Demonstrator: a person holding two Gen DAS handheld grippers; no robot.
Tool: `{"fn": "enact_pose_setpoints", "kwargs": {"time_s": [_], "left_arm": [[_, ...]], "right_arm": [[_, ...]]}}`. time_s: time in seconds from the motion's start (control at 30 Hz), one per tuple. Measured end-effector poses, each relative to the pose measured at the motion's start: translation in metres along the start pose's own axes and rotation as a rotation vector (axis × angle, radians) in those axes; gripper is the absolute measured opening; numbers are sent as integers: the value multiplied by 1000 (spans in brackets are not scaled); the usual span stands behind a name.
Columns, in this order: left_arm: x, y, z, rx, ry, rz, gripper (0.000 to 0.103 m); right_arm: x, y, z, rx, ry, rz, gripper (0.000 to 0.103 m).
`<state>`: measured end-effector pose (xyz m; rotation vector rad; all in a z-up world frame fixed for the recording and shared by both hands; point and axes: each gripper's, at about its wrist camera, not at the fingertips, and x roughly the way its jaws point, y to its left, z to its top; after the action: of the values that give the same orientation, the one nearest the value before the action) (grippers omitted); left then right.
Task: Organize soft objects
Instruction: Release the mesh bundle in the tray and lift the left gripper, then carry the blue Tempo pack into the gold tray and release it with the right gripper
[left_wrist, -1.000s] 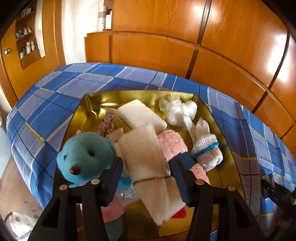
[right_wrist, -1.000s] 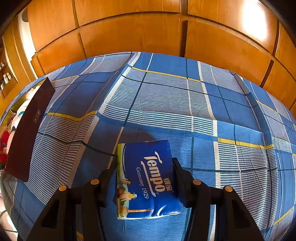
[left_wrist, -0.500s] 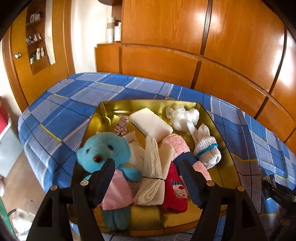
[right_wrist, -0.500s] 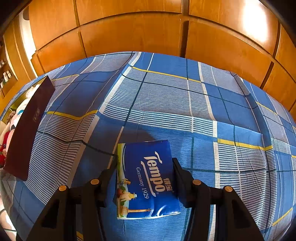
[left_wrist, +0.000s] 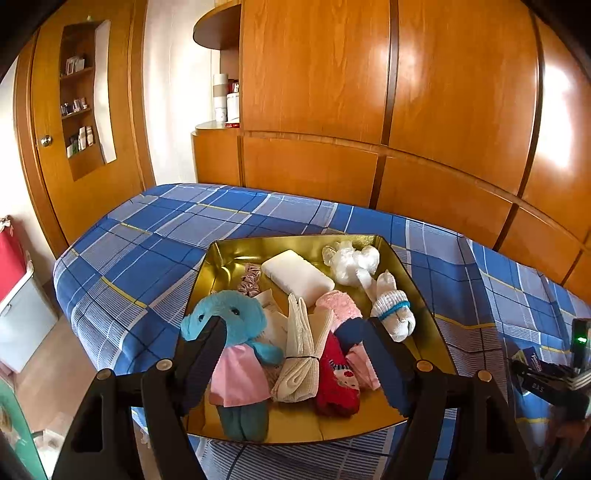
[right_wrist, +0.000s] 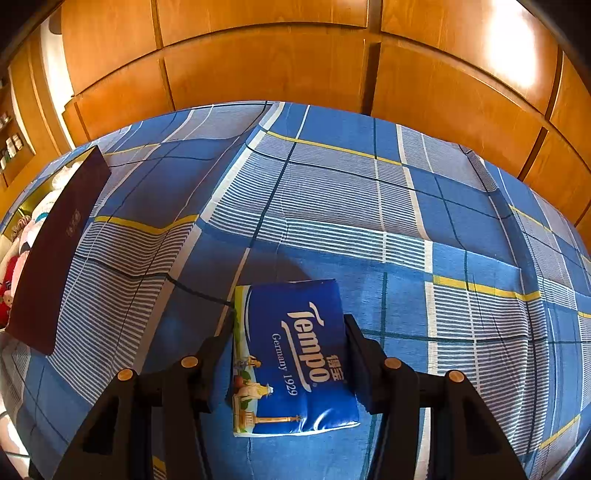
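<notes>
Left wrist: full tray (left_wrist: 417, 284); plaid bedspread (left_wrist: 155, 240)

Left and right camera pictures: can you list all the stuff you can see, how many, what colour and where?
tray: 1, gold, on the bed
teddy bear: 1, turquoise with pink skirt, tray front left
white cloth roll: 1, cream, tray front middle
red sock: 1, red with a cartoon face, right of the roll
pink fluffy cloth: 1, pink, tray middle
white sock bundle: 1, white with blue band, tray right
white pad: 1, white, tray back
plastic bag: 1, clear white, tray back right
scrunchie: 1, pinkish, tray back left
tissue pack: 1, blue
bedsheet: 1, blue plaid
wardrobe: wooden, behind the bed
left gripper: open, above the tray
right gripper: shut on the tissue pack
</notes>
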<state>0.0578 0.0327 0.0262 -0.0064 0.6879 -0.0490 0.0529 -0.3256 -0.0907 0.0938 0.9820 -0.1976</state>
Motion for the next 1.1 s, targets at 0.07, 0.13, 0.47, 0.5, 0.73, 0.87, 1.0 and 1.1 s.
{"fn": "enact_pose_setpoints", "kwargs": {"time_s": [0.07,0.13,0.47,0.5,0.73,0.87,1.0,1.1], "left_arm": [[-1,2,-1,-5,3,-3,77],[-3,4,-3,-9,5,-1,77],[-4,16,-10,-36,17,9,77],[-4,17,-10,-38,17,10,77],[-4,27,-14,-54,26,24,77],[-3,33,-17,-65,34,33,77],[-3,38,-18,-74,34,40,77],[-3,42,-19,-85,37,43,77]], "right_arm": [[-1,2,0,-9,5,-1,53],[-2,5,-1,-29,7,-4,53],[-3,12,-4,-57,22,-12,53],[-3,13,-4,-57,24,-13,53],[-4,16,-3,-31,39,7,53],[-5,26,-6,-42,39,32,53],[-8,40,-6,-58,45,67,53],[-12,53,-5,-71,42,96,53]]}}
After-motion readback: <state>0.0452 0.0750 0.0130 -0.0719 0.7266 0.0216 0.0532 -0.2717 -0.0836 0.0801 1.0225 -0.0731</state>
